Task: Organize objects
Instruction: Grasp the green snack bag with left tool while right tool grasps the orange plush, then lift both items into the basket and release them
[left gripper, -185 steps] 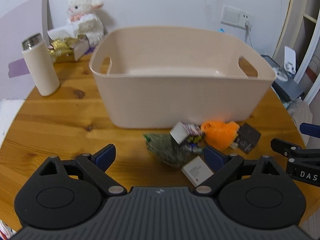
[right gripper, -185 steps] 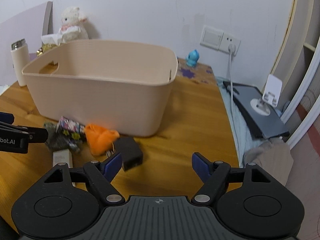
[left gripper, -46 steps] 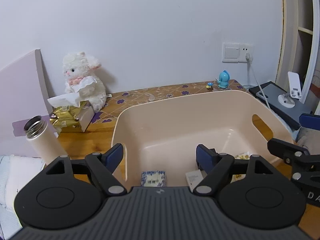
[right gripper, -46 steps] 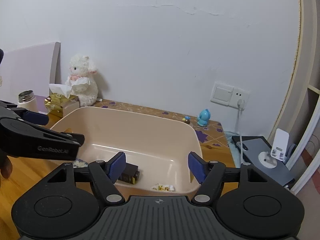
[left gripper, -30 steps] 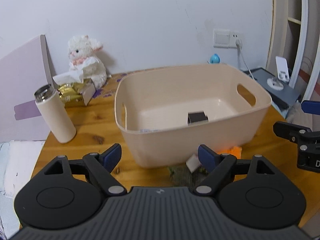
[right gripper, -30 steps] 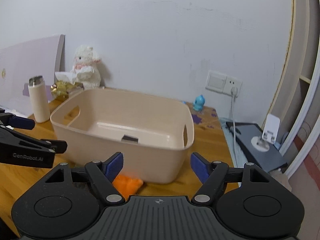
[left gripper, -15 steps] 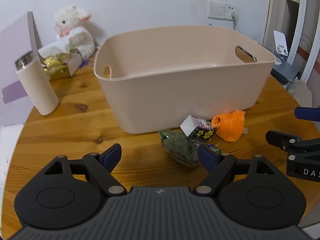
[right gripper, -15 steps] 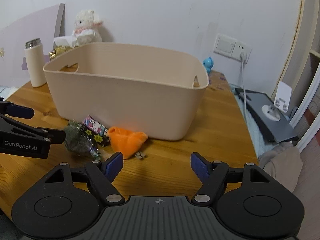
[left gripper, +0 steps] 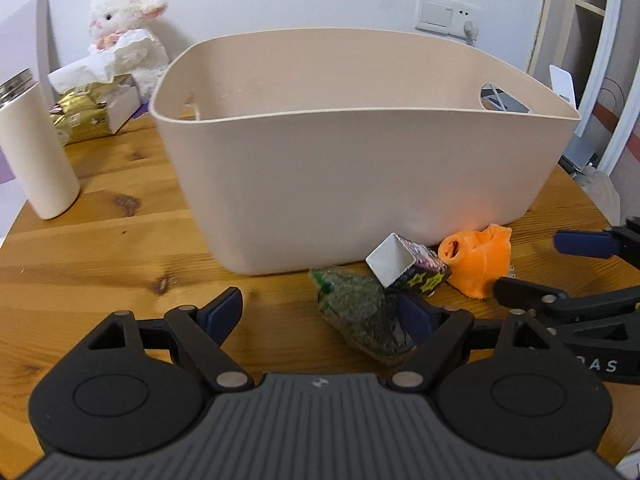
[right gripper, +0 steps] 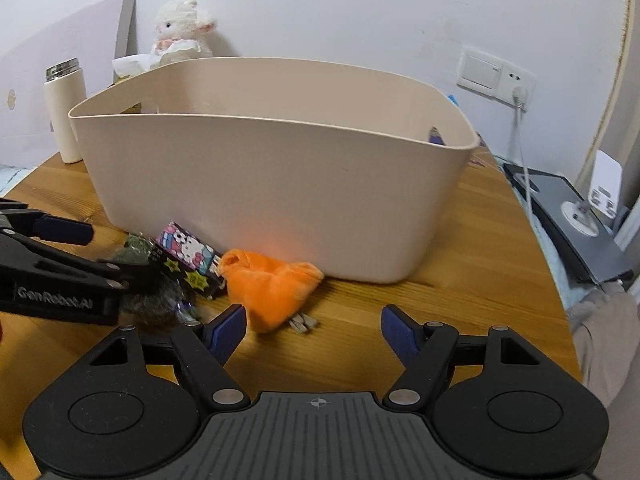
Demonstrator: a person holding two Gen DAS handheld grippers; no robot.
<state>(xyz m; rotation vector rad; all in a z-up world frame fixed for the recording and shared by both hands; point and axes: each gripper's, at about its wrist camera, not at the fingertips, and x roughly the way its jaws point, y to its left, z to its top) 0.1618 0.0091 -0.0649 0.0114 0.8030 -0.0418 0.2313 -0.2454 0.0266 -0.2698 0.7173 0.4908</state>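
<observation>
Both tools, left (left gripper: 320,312) and right (right gripper: 312,324), are being held spread apart and empty, lined up for the green packet (left gripper: 360,312) and orange pouch (right gripper: 272,284) ahead.

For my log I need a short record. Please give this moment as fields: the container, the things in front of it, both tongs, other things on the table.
container: beige tub, standing on the wooden table; inside hidden
in front of tub: green packet, cartoon box, orange cloth, all on the table
left tongs: open, low near the green packet
right tongs: open, near the orange cloth
other things: white bottle, plush lamb, gold packet
</observation>
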